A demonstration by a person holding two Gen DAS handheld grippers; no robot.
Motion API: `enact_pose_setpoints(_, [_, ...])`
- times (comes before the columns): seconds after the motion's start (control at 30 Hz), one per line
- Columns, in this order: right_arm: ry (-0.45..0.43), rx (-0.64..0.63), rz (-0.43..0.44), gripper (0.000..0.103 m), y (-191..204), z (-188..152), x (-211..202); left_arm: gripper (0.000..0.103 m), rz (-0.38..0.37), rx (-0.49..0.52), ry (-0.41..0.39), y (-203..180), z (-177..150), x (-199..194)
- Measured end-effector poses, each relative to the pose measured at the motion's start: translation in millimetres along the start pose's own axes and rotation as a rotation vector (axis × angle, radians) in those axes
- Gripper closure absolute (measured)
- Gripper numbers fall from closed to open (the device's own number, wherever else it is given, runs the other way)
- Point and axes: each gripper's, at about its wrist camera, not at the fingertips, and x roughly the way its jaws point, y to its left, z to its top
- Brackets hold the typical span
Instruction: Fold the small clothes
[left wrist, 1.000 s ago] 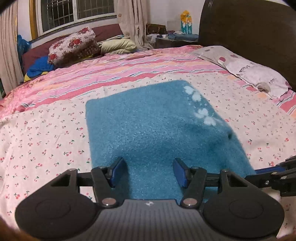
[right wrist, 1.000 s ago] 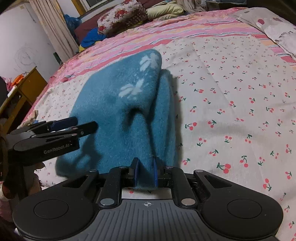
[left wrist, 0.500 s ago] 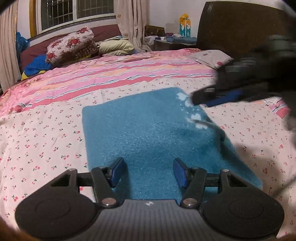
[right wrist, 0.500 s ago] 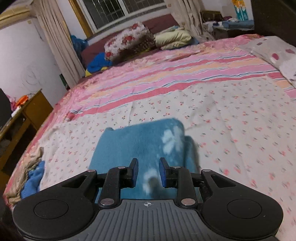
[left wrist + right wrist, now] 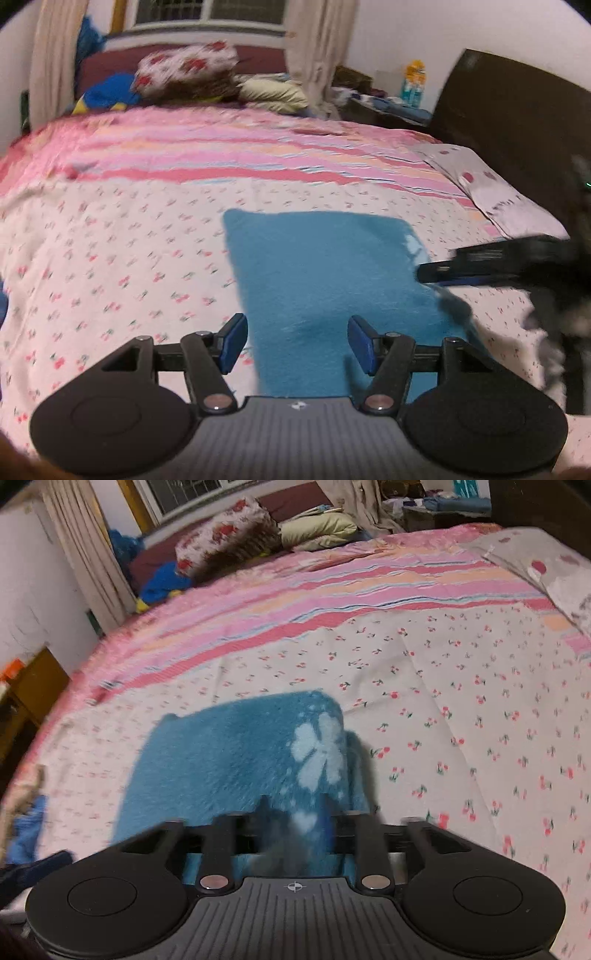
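Observation:
A blue fleece cloth (image 5: 325, 280) with pale flower marks lies folded flat on the cherry-print bedspread (image 5: 110, 266). My left gripper (image 5: 297, 343) hovers over the cloth's near left edge. Its jaws are wide and still opening a little, with nothing pinched. My right gripper (image 5: 480, 266) reaches in blurred from the right, at the cloth's right edge. In the right wrist view, the cloth (image 5: 236, 768) spreads ahead of the right gripper (image 5: 295, 823). That gripper's jaws are opening and blurred. The cloth's near fold lies between and below them, and the pads do not press on it.
A grey dotted pillow (image 5: 491, 192) and a dark headboard (image 5: 517, 122) stand at the right. Floral and yellow pillows (image 5: 184, 66) lie at the far side. A wooden cabinet (image 5: 33, 686) and loose clothes (image 5: 26, 823) sit off the bed's left edge.
The right gripper let go of the cloth's edge and opened as it lifted away. The cloth now lies flat. The left gripper shifted left and rolled, so the cloth sits more to its right.

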Motion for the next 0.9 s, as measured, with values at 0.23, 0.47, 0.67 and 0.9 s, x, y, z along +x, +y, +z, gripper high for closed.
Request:
enact_pose_setpoints(0.23, [0.022,0.025,0.071,0.013,-25.3,-16.4,-27.9,0.035,-0.065,-0.030,0.033,16.2,0.7,8.9])
enact_pose_setpoints(0.47, [0.114,0.186,0.195,0.007,-60.1,-30.6,-0.4,0.035,-0.191,-0.133,0.142,34.3,-12.2,38.2])
enact_pose_setpoints(0.67, [0.172,0.266,0.303,0.000,-69.6,-43.3,30.3,0.022,-0.275,-0.223,0.183,43.8,-18.2,67.2])
enact_pose_setpoints(0.9, [0.129,0.258,0.314,0.000,-44.4,-38.8,46.0,0.010,-0.290,-0.223,0.208,27.3,-15.9,83.6])
